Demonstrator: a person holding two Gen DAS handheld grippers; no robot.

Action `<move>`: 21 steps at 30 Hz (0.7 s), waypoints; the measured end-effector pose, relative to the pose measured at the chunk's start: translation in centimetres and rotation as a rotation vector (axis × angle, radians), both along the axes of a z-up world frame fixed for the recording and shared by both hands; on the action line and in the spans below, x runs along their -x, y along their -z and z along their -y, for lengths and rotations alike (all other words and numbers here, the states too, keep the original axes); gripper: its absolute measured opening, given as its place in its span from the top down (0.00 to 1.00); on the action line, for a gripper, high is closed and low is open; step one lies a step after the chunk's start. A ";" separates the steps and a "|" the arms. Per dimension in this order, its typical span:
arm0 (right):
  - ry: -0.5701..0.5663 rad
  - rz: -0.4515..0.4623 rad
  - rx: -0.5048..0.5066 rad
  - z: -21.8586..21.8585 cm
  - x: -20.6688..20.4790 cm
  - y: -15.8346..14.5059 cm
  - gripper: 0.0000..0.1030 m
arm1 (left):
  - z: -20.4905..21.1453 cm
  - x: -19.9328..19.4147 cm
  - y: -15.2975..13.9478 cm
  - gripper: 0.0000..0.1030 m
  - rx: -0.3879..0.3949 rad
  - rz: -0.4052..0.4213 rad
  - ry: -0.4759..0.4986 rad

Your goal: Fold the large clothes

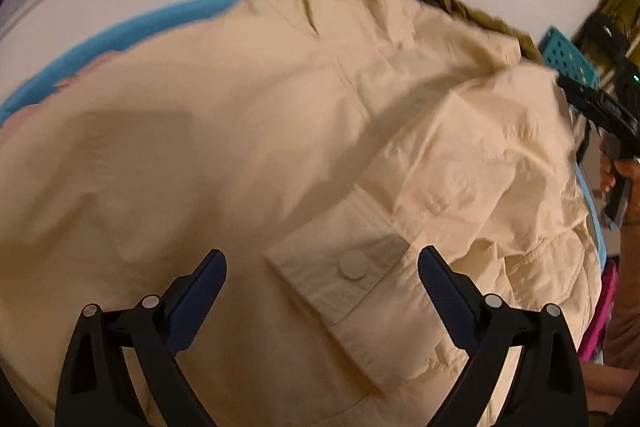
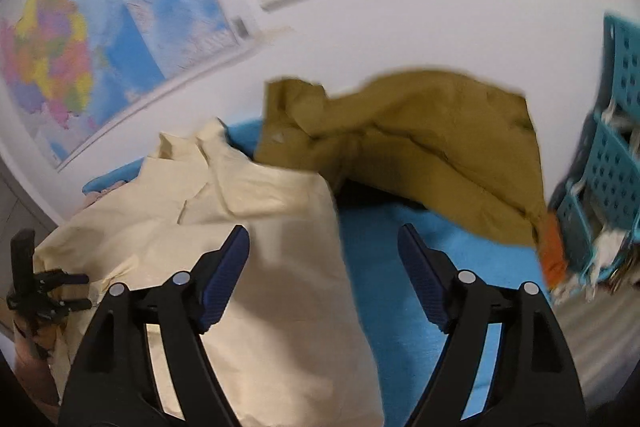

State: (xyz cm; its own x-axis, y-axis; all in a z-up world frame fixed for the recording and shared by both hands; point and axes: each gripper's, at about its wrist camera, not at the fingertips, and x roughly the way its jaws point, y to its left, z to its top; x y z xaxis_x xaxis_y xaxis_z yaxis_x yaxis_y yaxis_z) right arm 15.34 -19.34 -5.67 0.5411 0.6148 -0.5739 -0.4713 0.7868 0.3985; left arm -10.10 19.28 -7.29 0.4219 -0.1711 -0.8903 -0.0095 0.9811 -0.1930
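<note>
Cream jacket (image 1: 248, 131) lies spread over the blue surface (image 2: 400, 267), collar toward the wall, one sleeve folded across the chest so its buttoned cuff (image 1: 344, 279) sits just ahead of my left tool (image 1: 322, 267). An olive garment (image 2: 420, 155) is heaped beyond it, near the teal basket (image 2: 612, 163).

Risks as I judge them:
- The folded sleeve is only resting there. A graze from either tool could drag it back off the body and undo that fold.
- A pinch at the cuff may catch only the top layer, so the panel under it stays put and bunches.
- The olive garment lies close to the jacket's shoulder and could get swept into the next fold.

Pose: left tool hovers low over the cuff, jaws spread wide, nothing held. Right tool (image 2: 324, 239) hangs over the jacket's edge and the bare blue, jaws also wide apart, empty, pointing toward the wall.
</note>
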 end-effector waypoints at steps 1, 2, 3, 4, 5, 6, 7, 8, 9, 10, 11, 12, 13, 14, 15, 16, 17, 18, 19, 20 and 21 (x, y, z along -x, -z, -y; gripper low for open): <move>-0.027 -0.026 -0.018 -0.4 -0.4 0.8 0.26 | 0.3 -0.1 0.4 0.20 0.004 -0.008 0.008; -0.066 -0.041 -0.018 -1.1 -0.6 1.4 0.28 | 0.6 -0.4 0.8 0.27 -0.007 -0.017 0.020; -0.093 -0.040 -0.009 -1.8 -0.4 1.5 0.41 | 0.9 -0.6 1.0 0.30 -0.032 -0.015 0.019; -0.104 -0.028 0.012 -2.5 -0.3 1.6 0.49 | 1.1 -0.7 1.1 0.39 -0.047 -0.006 0.019; -0.109 -0.019 0.033 -3.0 -0.2 1.6 0.58 | 1.3 -0.8 0.9 0.57 -0.068 0.018 0.023; -0.112 0.001 0.054 -3.4 0.0 1.2 0.73 | 1.2 -0.9 0.6 0.68 -0.080 0.039 0.020; -0.108 0.025 0.053 -3.3 0.3 0.5 0.80 | 0.8 -1.0 0.2 0.79 -0.080 0.046 0.001; -0.105 0.056 0.033 -2.9 0.6 -0.6 0.85 | 0.2 -1.1 -0.5 0.81 -0.062 0.060 -0.022; -0.090 0.091 0.015 -2.5 1.2 -1.8 0.87 | -0.4 -1.1 -1.9 0.81 -0.044 0.116 -0.039; -0.084 0.131 -0.002 -2.1 1.6 -2.8 0.87 | -0.7 -1.2 -2.7 0.82 -0.044 0.153 -0.051; -0.073 0.180 -0.019 -1.8 2.1 -3.8 0.88 | -0.9 -1.3 -3.5 0.82 -0.052 0.181 -0.061; -0.056 0.198 -0.030 -1.6 2.2 -4.1 0.87 | -1.0 -1.5 -4.5 0.82 -0.066 0.212 -0.064; -0.037 0.190 -0.021 -1.6 1.9 -3.9 0.85 | -1.0 -1.6 -4.9 0.82 -0.063 0.226 -0.062; -0.010 0.168 0.025 -1.8 1.2 -3.2 0.80 | -1.1 -1.9 -5.0 0.79 -0.052 0.228 -0.058; 0.011 0.150 0.060 -2.2 0.5 -2.5 0.74 | -1.2 -2.4 -4.6 0.76 -0.043 0.206 -0.055; 0.029 0.122 0.092 -2.5 -0.1 -1.4 0.70 | -1.1 -2.8 -3.8 0.73 -0.045 0.180 -0.059; 0.051 0.085 0.138 -2.9 -0.7 -0.1 0.62 | -1.0 -3.4 -2.5 0.69 -0.069 0.136 -0.070; 0.072 0.067 0.168 -3.0 -0.8 0.8 0.54 | -0.9 -3.9 -1.2 0.65 -0.117 0.095 -0.080; 0.081 0.061 0.170 -2.6 -0.9 1.2 0.52 | -0.7 -4.1 -0.4 0.63 -0.146 0.075 -0.090; 0.089 0.076 0.164 -2.5 -0.3 1.2 0.52 | -0.8 -4.2 0.4 0.61 -0.157 0.056 -0.101; 0.107 0.102 0.172 -2.4 0.3 0.8 0.48 | -0.9 -4.0 0.7 0.60 -0.140 0.046 -0.103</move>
State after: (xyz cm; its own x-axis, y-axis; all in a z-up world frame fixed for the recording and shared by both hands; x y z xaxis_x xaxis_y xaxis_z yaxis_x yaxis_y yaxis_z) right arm 15.07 -16.94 -6.45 0.6585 0.4484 -0.6043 -0.4126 0.8868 0.2084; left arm -6.07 20.19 -8.04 0.4720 -0.0008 -0.8816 -0.1057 0.9927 -0.0576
